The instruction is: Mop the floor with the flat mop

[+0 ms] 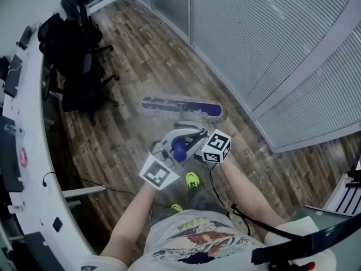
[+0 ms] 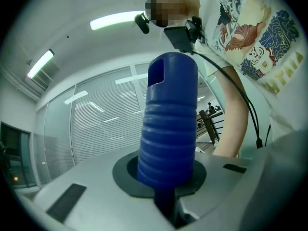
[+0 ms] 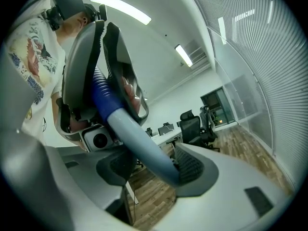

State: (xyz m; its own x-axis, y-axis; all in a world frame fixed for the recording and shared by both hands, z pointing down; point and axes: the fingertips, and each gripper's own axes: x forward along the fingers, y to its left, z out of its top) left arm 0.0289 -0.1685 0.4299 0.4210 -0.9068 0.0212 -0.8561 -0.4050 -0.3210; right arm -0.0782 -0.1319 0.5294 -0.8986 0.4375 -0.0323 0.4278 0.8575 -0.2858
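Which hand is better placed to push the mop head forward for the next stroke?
Right, probably. The right gripper clamps the pole below the blue grip, nearer the mop head, so it can drive the push. The left gripper holds the grip's top end, better suited to pivoting.

A brown wood-plank floor runs beside a glass partition wall with grey horizontal blinds. Black office chairs stand at a long white curved desk. White ceiling strip lights glow.
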